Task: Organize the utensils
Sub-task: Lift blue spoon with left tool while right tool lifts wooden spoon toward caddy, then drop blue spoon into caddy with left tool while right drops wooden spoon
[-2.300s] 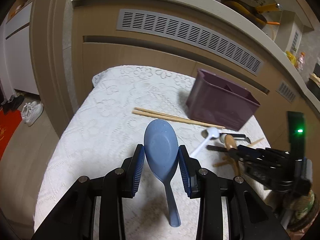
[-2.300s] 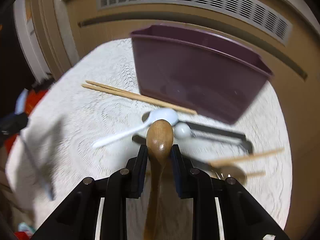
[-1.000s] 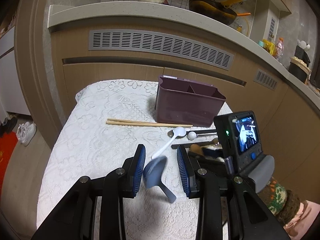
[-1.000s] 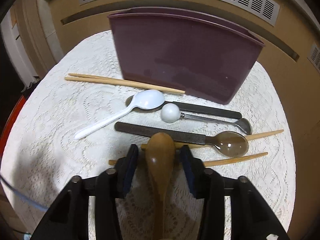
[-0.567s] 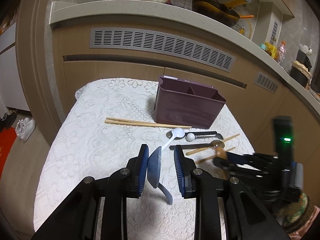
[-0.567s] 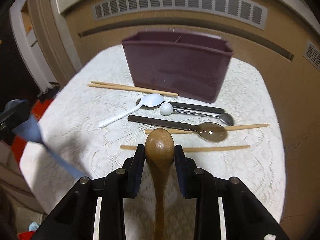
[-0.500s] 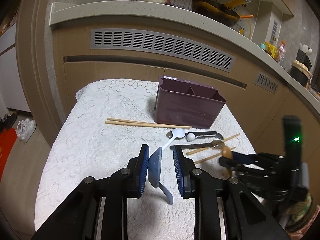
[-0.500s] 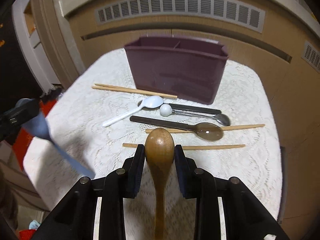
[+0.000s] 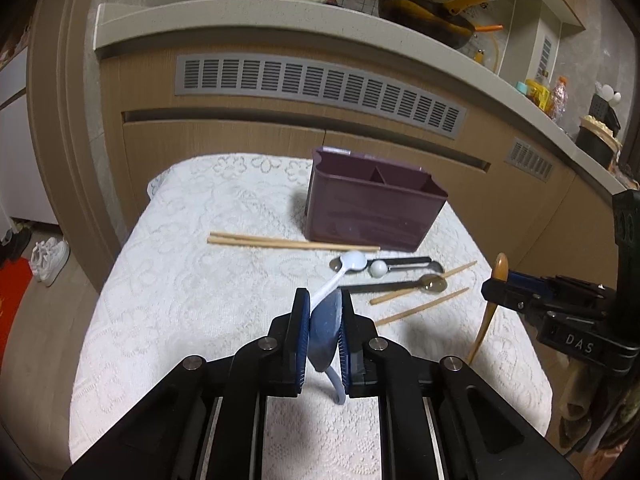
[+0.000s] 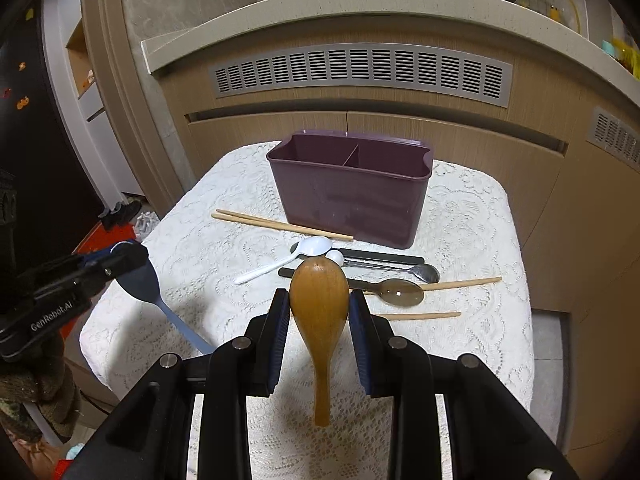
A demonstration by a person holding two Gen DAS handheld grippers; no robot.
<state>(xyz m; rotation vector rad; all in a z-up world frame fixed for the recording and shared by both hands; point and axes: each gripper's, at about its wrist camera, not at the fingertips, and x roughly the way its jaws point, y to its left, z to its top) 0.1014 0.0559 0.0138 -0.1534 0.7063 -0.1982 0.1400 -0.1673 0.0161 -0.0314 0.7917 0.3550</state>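
My left gripper point(image 9: 324, 314) holds a blue spoon point(image 9: 325, 330) edge-on above the near part of the table, its jaws still closing on the bowl while the handle hangs down. In the right wrist view the left gripper point(image 10: 128, 258) carries the blue spoon point(image 10: 140, 280) at the left. My right gripper point(image 10: 320, 304) is shut on the bowl of a wooden spoon point(image 10: 318, 300), lifted off the table. From the left wrist, the right gripper point(image 9: 498, 284) and the wooden spoon point(image 9: 501, 270) show at the right. The purple two-compartment caddy point(image 10: 348, 204) stands at the back.
On the white lace tablecloth point(image 10: 464, 208), in front of the caddy, lie a pair of chopsticks point(image 10: 280, 225), a white spoon point(image 10: 288, 258), two black-handled metal spoons point(image 10: 400, 292) and two loose chopsticks point(image 10: 460, 283). A cabinet front rises behind the table. Shoes point(image 9: 48, 256) lie on the floor.
The right gripper rose and drew back from the table with the wooden spoon. The left jaws narrowed on the blue spoon, which turned edge-on between the pads.
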